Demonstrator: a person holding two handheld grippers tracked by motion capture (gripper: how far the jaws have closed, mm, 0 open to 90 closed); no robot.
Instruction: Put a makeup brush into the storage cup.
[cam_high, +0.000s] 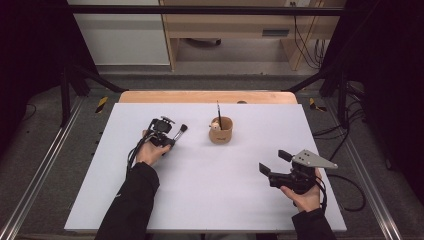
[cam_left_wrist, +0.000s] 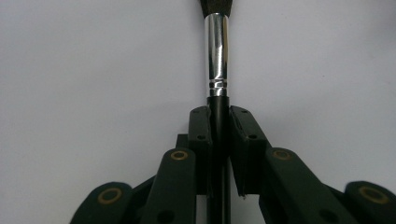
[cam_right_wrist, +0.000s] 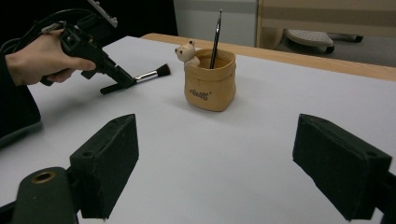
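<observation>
White sheeting covers the table (cam_high: 200, 200), with a strip of bare wood showing along its far edge and grey floor around it. One makeup brush (cam_left_wrist: 217, 51) lies on the sheet in the left half of the table, its black handle clamped between the two jaws of the left gripper (cam_high: 171, 140); the left gripper view shows the pads pressed against the handle from both sides, with the silver ferrule and the dark bristle tuft sticking out past the jaw tips. In the right gripper view the brush's bristles point toward the cup, near it but apart from it. One tan cup (cam_high: 221, 130), shaped like a soft bag with lettering on its front, stands upright near the table's middle, toward the far side. It holds one thin dark stick-like tool (cam_right_wrist: 215, 39) leaning against its rim, and one small bear figure (cam_right_wrist: 187, 53) peeks over its edge. Two grippers are in the scene, one in each hand. The right gripper (cam_high: 274, 162) rests low over the near right part of the table, well apart from the cup, its two jaws spread wide with nothing between them.
</observation>
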